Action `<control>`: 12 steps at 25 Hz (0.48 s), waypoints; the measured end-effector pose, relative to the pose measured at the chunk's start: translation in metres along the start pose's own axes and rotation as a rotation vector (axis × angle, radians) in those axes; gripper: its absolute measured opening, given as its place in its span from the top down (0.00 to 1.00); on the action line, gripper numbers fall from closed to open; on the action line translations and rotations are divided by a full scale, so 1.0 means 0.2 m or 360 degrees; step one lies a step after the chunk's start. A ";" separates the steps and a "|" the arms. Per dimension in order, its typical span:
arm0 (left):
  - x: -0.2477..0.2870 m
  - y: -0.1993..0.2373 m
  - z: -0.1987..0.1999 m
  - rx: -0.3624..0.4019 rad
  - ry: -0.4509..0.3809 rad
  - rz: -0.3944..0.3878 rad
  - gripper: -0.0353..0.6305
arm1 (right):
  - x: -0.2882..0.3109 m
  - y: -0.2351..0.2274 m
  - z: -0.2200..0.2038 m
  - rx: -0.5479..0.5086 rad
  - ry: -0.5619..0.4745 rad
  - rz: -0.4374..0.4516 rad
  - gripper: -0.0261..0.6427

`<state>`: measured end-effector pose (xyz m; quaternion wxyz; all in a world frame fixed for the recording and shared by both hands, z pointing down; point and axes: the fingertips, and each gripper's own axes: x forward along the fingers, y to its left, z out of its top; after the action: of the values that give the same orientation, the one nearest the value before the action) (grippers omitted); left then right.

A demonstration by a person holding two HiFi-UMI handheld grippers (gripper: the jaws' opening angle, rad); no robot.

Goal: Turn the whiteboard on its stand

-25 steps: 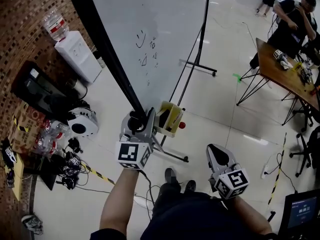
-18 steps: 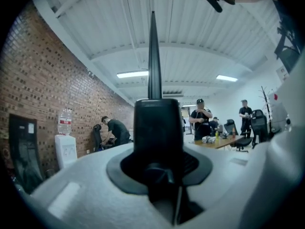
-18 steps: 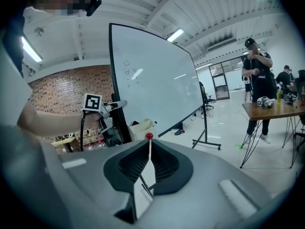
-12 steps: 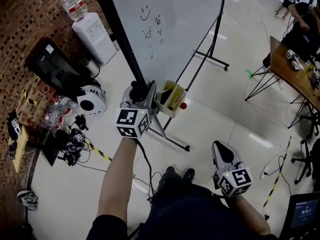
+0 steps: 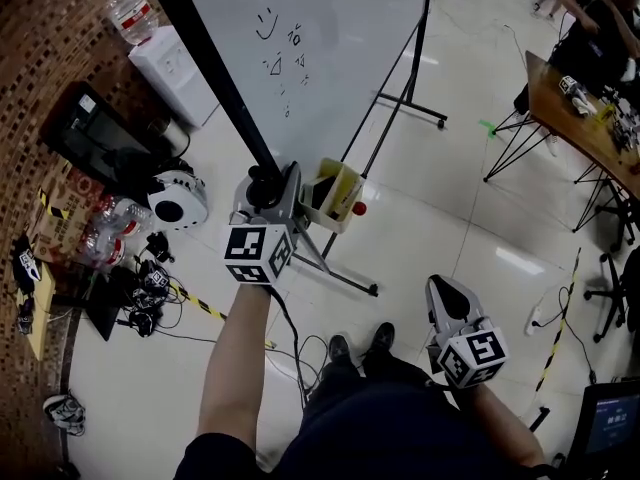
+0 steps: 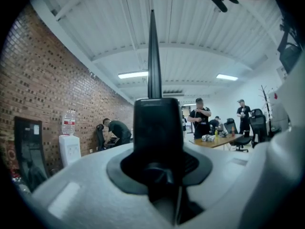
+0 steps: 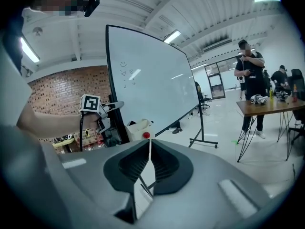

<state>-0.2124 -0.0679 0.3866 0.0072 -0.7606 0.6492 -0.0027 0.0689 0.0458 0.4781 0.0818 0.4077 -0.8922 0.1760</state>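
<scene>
**Surroundings.** A brick wall (image 5: pixel 50 58) runs along the left side. The whiteboard (image 5: pixel 330 38) stands on its stand (image 5: pixel 405 78) in the middle of the floor, with its face turned to the right and a few small marks drawn on it. Its black side frame (image 5: pixel 210 78) runs diagonally down to the left gripper. A wooden table (image 5: pixel 575 118) with people at it stands well apart on the right. Between the board and the wall are a water dispenser (image 5: pixel 170 53), a dark screen (image 5: pixel 90 133) leaning on the wall, a round white device (image 5: pixel 178 198) and a tangle of cables (image 5: pixel 150 288). These crowd the floor on the board's left side. A yellow tray (image 5: pixel 335 190) with a red knob (image 5: pixel 359 208) hangs at the board's lower corner, just beside the left gripper.

**Grippers.** The left gripper (image 5: pixel 267 180) is clenched on the whiteboard's black frame, which fills the gap between its jaws. The right gripper (image 5: pixel 440 290) hangs low near the person's body. Its jaws are pressed together with nothing between them.

**Change from earlier frames.** The left arm now reaches farther out. The grip on the frame is unchanged, and the right gripper has stayed low.
</scene>
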 end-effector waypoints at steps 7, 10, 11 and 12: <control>-0.16 -0.02 0.00 -0.0013 -0.0064 -0.0052 0.74 | -0.03 0.22 -0.11 -0.0038 0.0033 -0.0038 0.93; -0.24 -0.01 0.00 -0.0019 -0.0090 -0.0069 0.74 | -0.07 0.29 -0.15 -0.0055 0.0037 -0.0076 0.93; -0.27 0.00 -0.01 -0.0020 -0.0097 -0.0072 0.74 | -0.08 0.31 -0.16 -0.0056 0.0034 -0.0087 0.93; -0.29 0.00 -0.01 -0.0022 -0.0099 -0.0072 0.74 | -0.09 0.32 -0.17 -0.0054 0.0031 -0.0095 0.93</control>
<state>-0.2218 -0.0113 0.3894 0.0222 -0.7749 0.6312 0.0253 0.0331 0.1109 0.4887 0.1027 0.4310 -0.8817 0.1623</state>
